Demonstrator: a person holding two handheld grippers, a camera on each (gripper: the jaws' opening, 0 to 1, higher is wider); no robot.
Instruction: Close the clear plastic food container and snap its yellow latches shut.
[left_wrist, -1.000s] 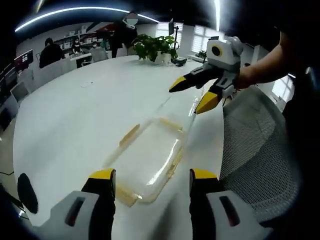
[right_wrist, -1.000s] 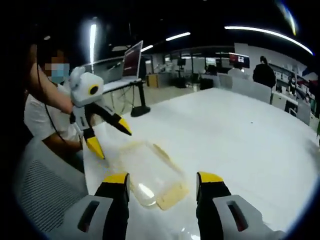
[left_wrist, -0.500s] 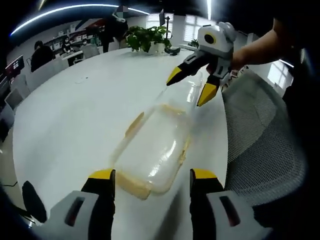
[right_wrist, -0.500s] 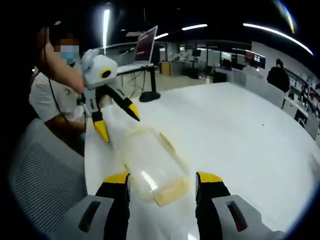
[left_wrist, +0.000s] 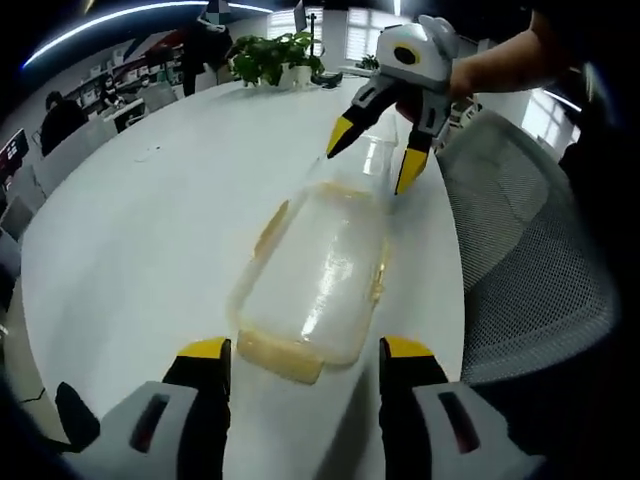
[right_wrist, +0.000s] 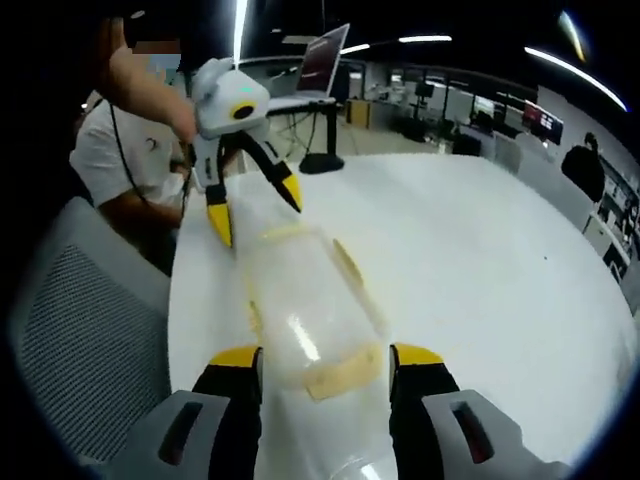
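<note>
clear food container (left_wrist: 318, 275) lies on the white table (left_wrist: 140, 230) with nothing inside, yellow latches (left_wrist: 281, 357) at its ends and sides, between left gripper (left_wrist: 305, 362) and right gripper (right_wrist: 322, 368), both jaws spread, holding nothing

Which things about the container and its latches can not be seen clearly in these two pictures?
- Clear container, left gripper view: whether the lid is fully seated; transparent plastic and glare hide the seam.
- Yellow latch, right gripper view: snapped or loose, blurred.
- Far latch, right gripper view: the left gripper hovers open over that end, partly covering it.
- Container contents: cannot tell, walls too faint against the white table.
</note>
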